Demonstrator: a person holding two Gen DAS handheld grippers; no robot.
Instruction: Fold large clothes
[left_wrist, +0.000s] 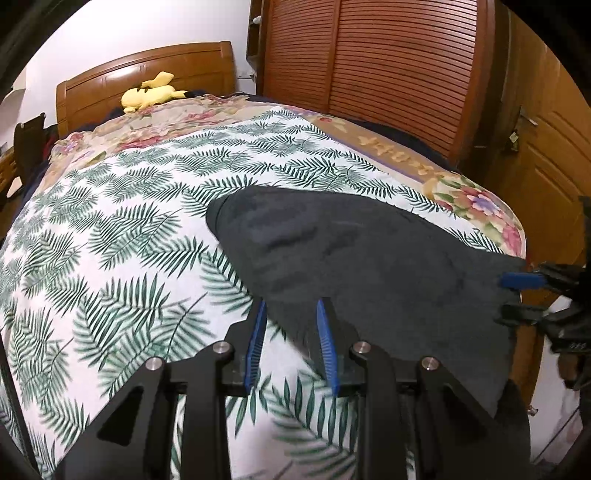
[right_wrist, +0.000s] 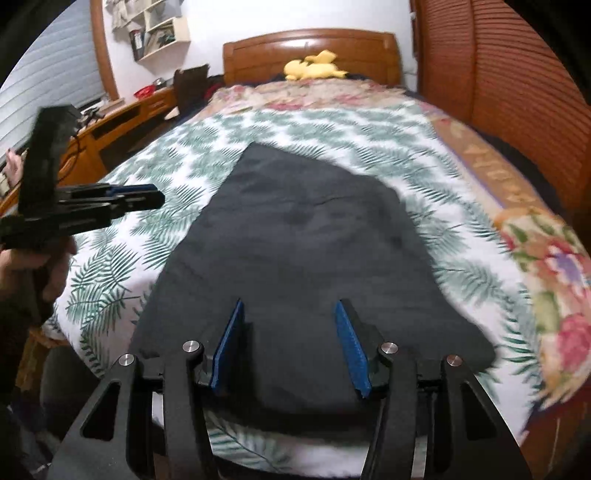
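Observation:
A large dark grey garment (right_wrist: 306, 251) lies flat on the leaf-print sheet (right_wrist: 207, 147) at the foot of the bed; it also shows in the left wrist view (left_wrist: 351, 258). My left gripper (left_wrist: 291, 306) is open, its blue pads at the garment's near left edge, holding nothing. My right gripper (right_wrist: 288, 306) is open above the garment's near part, empty. It shows from the side in the left wrist view (left_wrist: 517, 295), jaws apart at the garment's right edge. The left gripper shows in the right wrist view (right_wrist: 147, 195), off the garment's left side.
A yellow plush toy (right_wrist: 314, 66) lies by the wooden headboard (right_wrist: 310, 44). A floral quilt (right_wrist: 554, 280) runs along the bed's right side. Slatted wardrobe doors (left_wrist: 388, 66) stand at the right. A wooden desk (right_wrist: 110, 122) stands left of the bed.

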